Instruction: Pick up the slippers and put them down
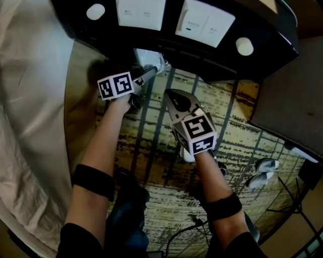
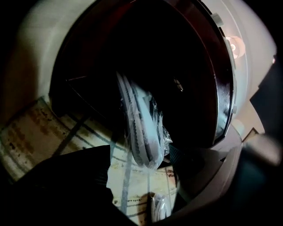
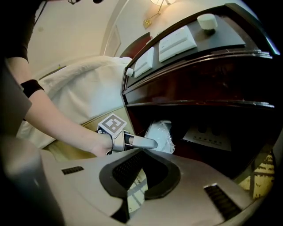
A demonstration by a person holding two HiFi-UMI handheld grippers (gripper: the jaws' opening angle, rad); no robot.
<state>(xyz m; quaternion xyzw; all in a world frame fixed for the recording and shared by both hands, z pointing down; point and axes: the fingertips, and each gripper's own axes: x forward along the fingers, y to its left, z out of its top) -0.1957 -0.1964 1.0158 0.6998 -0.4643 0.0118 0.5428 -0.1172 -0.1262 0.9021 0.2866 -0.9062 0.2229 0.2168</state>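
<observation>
A striped rug (image 1: 242, 136) carries loose slippers (image 1: 262, 174) at its right. The nightstand (image 1: 267, 55) top holds two white cards (image 1: 141, 12) and two round pucks (image 1: 245, 46); bagged slippers (image 1: 151, 59) stand in its recess.

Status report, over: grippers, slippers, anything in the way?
Left gripper open, at the wrapped slippers in the nightstand shelf, not gripping. Right gripper shut, empty. Nothing seen blocking.

Both forearms reach toward the far side, each with a dark band near the elbow. The left gripper (image 1: 148, 73) tilts downward, its jaws standing wide apart. The right gripper (image 1: 177, 99), just right of it, has its jaws closed together.
</observation>
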